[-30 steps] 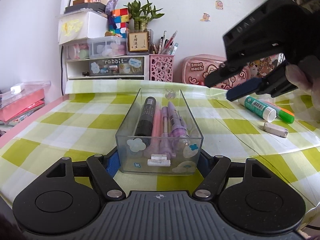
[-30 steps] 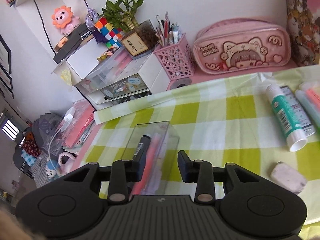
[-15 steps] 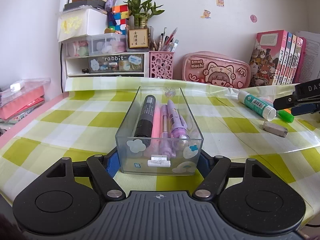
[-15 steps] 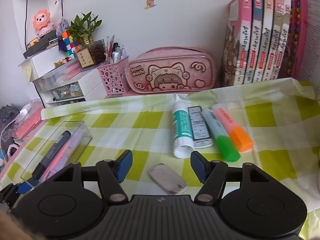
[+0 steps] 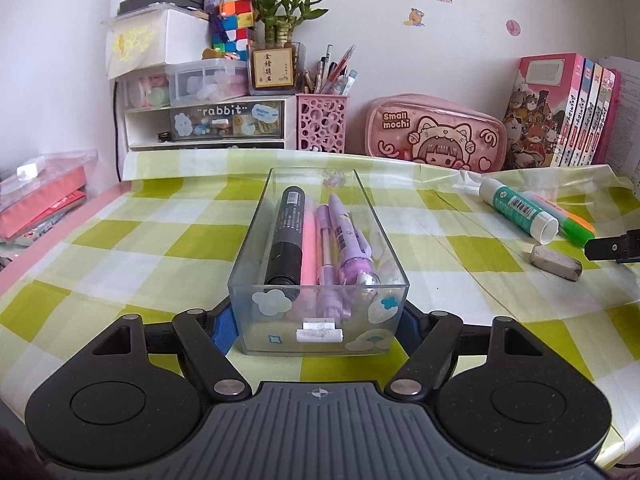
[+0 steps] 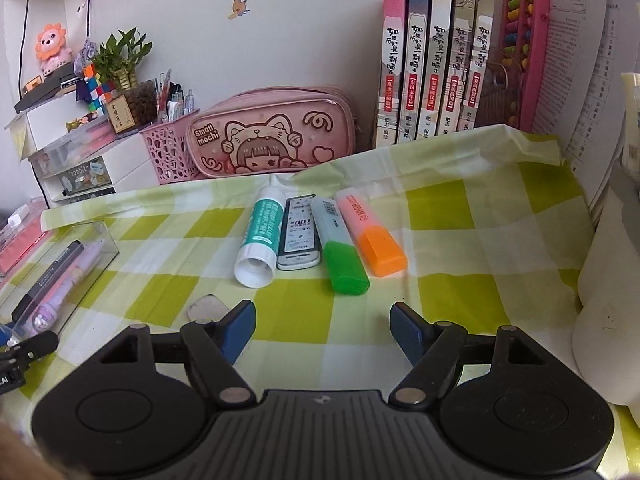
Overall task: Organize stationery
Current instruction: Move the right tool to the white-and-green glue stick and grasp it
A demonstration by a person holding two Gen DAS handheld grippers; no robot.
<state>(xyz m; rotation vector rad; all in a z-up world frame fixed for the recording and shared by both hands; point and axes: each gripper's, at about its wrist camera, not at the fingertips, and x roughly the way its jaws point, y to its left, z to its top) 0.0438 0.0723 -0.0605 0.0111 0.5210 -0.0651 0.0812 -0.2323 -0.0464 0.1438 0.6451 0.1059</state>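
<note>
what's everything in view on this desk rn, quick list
clear box: 1, see-through, centre cloth, holds four pens
glue stick: 1, teal-white, right of box
correction tape: 1, white-black, beside glue
highlighters: 2, green cap, orange cap, beside tape
eraser: 1, grey-white, near glue's cap
pencil case: 1, pink, back wall
pen cup: 1, pink, back
books: 5, upright, back right
left claw: shut on clear box
right claw: open, jaws just been opening, nothing between

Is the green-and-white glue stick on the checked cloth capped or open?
Capped, as far as shows: the green-and-white glue stick lies flat with its white cap on the near end.
</note>
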